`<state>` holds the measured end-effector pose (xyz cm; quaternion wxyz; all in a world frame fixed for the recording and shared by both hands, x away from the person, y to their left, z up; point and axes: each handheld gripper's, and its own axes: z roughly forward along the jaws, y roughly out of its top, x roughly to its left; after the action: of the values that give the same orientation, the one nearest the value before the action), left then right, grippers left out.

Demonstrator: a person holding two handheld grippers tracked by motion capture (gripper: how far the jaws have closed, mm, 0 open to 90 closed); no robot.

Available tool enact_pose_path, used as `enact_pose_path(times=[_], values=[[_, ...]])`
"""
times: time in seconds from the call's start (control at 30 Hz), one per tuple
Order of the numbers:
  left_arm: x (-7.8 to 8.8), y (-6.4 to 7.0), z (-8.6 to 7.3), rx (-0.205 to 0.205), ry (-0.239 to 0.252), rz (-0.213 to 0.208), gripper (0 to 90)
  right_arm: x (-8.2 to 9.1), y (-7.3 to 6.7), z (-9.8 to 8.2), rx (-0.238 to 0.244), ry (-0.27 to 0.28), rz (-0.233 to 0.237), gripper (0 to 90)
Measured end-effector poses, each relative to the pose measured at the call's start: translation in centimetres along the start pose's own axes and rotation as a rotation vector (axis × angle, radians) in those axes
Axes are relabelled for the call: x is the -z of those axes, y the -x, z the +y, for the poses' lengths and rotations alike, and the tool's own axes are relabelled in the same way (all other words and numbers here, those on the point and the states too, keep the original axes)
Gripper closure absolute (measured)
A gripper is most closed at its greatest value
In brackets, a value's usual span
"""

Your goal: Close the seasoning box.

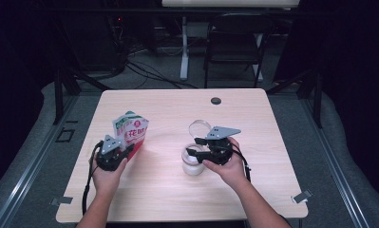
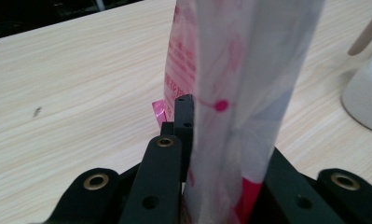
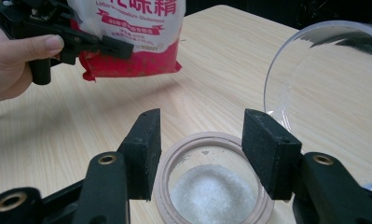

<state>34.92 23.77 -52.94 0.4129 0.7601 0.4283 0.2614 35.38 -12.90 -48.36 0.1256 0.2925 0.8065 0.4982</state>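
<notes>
A person's two forearms come in from the near edge of a pale wooden table (image 1: 177, 199), each hand holding a black two-jaw gripper. The left gripper (image 1: 125, 151) is clamped on the lower part of a red and white pouch (image 1: 130, 130), which stands upright and lifted clear of the tabletop, as the right gripper view shows. In the left gripper view the pouch (image 2: 230, 107) sits edge-on between the jaws, pinched flat.

To the right, near the table's middle, the right gripper (image 1: 194, 146) hovers at the rim of a small jar (image 1: 193, 164) that holds white grains. Its jaws stand apart, one on each side of the jar's mouth (image 3: 211, 186), not pressing on it. A clear round lid (image 1: 199, 128) leans just behind the jar, tilted on edge.

Farther back, a small dark round cap (image 1: 216, 100) is set into the tabletop. Beyond the table stands a dark folding chair (image 1: 234, 45).
</notes>
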Motion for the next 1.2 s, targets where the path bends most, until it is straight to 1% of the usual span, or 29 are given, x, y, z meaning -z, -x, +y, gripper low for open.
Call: enact_pose_path(times=[0.2, 0.23, 0.33, 0.43, 0.47, 0.6, 0.63, 0.67, 0.77, 0.83, 0.87, 0.97, 1.03, 1.13, 1.2], values=[[0.7, -1.4, -0.4, 0.029, 0.0, 0.049, 83.8, 0.0, 0.1, 0.0, 0.001, 0.001, -0.004, 47.5], [0.8, -1.8, -0.5, 0.039, -0.002, 0.06, 83.9, 0.0, 0.1, 0.0, 0.001, 0.001, -0.005, 47.5], [0.9, -2.2, -0.7, 0.049, -0.007, 0.072, 84.0, 0.0, 0.2, 0.0, 0.0, -0.001, -0.003, 47.6], [0.9, -2.7, -1.0, 0.059, -0.025, 0.095, 84.2, -0.2, 0.2, 0.0, -0.004, 0.006, -0.002, 47.6], [0.9, -2.8, -1.2, 0.068, -0.024, 0.102, 84.3, -0.2, 0.2, 0.0, -0.005, 0.006, -0.001, 47.6], [1.1, -3.4, -1.4, 0.072, -0.039, 0.127, 84.7, -0.3, 0.1, 0.1, -0.002, 0.003, 0.004, 48.1], [1.2, -3.5, -1.5, 0.062, -0.05, 0.137, 84.8, -0.3, 0.1, 0.1, -0.003, 0.003, 0.006, 48.1], [1.1, -3.5, -1.5, 0.067, -0.047, 0.14, 84.9, -0.4, 0.1, 0.2, -0.005, 0.007, 0.016, 48.1], [1.1, -3.8, -1.7, 0.062, -0.062, 0.147, 85.1, -0.5, 0.0, 0.3, -0.005, 0.005, 0.017, 48.1], [1.1, -4.0, -1.9, 0.081, -0.056, 0.151, 85.3, -0.6, 0.0, 0.2, -0.004, 0.001, 0.02, 48.4], [1.1, -4.1, -1.9, 0.082, -0.058, 0.155, 85.4, -0.6, 0.0, 0.2, -0.003, 0.0, 0.025, 48.5], [1.3, -4.6, -2.3, 0.111, -0.055, 0.164, 85.7, -0.6, 0.1, 0.3, -0.004, 0.001, 0.025, 48.5], [1.3, -4.9, -2.5, 0.14, -0.048, 0.164, 85.9, -0.6, 0.1, 0.3, -0.007, 0.005, 0.025, 48.5], [1.4, -5.1, -2.7, 0.156, -0.044, 0.162, 85.9, -0.7, 0.1, 0.3, -0.007, 0.001, 0.025, 48.5], [1.4, -5.2, -2.7, 0.157, -0.044, 0.166, 85.8, -0.7, 0.1, 0.3, -0.006, -0.002, 0.027, 48.5]])
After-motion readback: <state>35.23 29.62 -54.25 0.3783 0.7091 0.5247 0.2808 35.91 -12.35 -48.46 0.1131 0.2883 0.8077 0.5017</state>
